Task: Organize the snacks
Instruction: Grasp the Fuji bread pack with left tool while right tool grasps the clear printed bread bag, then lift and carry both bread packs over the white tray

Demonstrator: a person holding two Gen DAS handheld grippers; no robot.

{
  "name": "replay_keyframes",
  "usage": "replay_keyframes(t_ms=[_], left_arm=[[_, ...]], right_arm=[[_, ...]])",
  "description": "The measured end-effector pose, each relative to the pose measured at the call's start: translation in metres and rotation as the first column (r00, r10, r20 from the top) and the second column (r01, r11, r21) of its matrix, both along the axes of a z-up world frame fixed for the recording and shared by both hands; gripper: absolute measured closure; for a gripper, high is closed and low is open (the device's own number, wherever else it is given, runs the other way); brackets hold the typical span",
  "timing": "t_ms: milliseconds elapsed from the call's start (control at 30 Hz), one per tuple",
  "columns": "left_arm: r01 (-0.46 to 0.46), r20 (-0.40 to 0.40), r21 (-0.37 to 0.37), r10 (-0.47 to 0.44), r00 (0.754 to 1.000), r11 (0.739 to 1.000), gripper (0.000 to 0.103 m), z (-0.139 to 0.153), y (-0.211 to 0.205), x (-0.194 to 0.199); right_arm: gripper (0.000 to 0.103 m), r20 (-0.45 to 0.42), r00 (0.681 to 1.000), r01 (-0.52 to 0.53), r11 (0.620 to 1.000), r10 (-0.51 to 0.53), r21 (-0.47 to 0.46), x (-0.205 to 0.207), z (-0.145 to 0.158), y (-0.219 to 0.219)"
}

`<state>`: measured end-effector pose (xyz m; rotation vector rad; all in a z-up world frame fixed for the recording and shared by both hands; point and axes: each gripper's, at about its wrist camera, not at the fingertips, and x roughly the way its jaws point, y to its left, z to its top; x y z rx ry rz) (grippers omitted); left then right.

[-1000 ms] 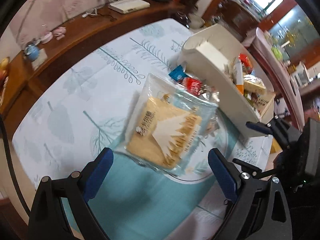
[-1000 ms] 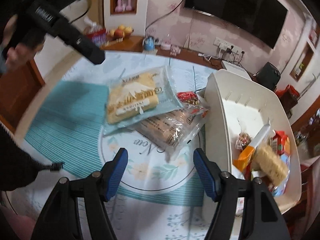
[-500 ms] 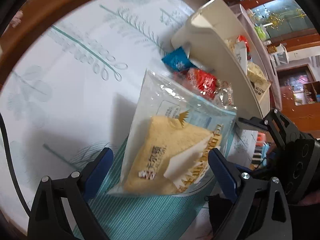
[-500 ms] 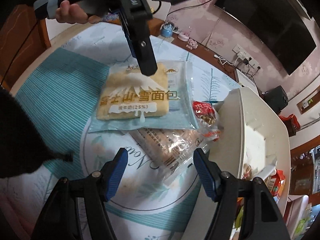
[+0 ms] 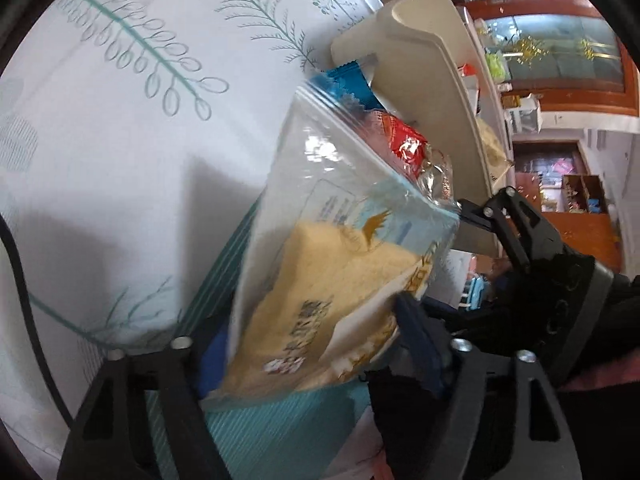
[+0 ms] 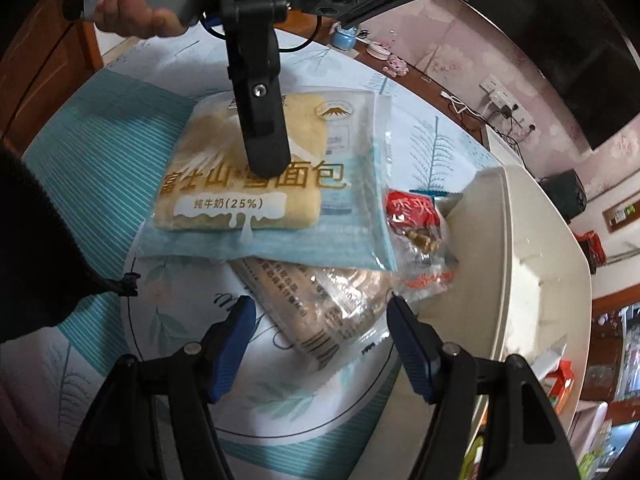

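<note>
Closing on bread pack [image 5: 320,312], L claw [image 5: 308,344]; R claw [image 6: 320,320] open, white bin [image 6: 520,280] edge adj.

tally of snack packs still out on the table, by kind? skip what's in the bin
Bread pack: 1, between the closing fingers of the left gripper
Clear pack of biscuits: 1, partly under the bread pack
Red-topped snack pack: 1
Blue packet: 1, against the white bin
Total: 4

Glossy plastic bread bag [image 6: 256,184] (crinkled)
</note>
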<state>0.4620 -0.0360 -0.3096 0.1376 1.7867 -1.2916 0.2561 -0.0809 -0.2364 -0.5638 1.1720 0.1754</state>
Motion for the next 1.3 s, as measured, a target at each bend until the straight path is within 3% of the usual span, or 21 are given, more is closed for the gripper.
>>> replay_keyframes(t_ms=[67,133,267,700,967,1100,1300], left_arm=[[-0.017,-0.017,-0.022,0.016,1.0,1.0,0.056,0.004,0.01,-0.003],[-0.048,-0.03,-0.05,0.046,0.998,0.998,0.068,0.01,0.02,-0.007],[-0.121,-0.05,-0.079,0.117,0.992,0.99,0.077,0.017,0.043,-0.019],[-0.292,-0.113,-0.024,0.288,0.951,0.956,0.08,0.014,0.106,-0.071],[-0.412,-0.164,-0.004,0.406,0.899,0.911,0.08,0.004,0.132,-0.09],[-0.447,-0.163,0.016,0.443,0.881,0.894,0.08,-0.001,0.128,-0.088],[-0.45,-0.161,0.043,0.451,0.878,0.892,0.07,-0.002,0.131,-0.092]], right_arm=[[0.035,-0.001,1.0,-0.015,1.0,0.015,-0.009,0.003,-0.001,0.0],[0.034,-0.002,0.999,-0.033,0.999,0.033,-0.022,0.005,-0.001,0.001],[0.03,-0.009,0.996,-0.09,0.995,0.089,-0.049,0.007,-0.003,0.006],[0.016,-0.081,0.961,-0.272,0.952,0.263,-0.138,0.02,-0.019,0.019],[0.015,-0.112,0.965,-0.25,0.962,0.237,-0.114,0.026,-0.024,0.018],[0.022,-0.143,0.971,-0.206,0.975,0.192,-0.088,0.032,-0.023,0.016],[0.028,-0.155,0.978,-0.148,0.988,0.141,-0.039,0.035,-0.02,0.013]])
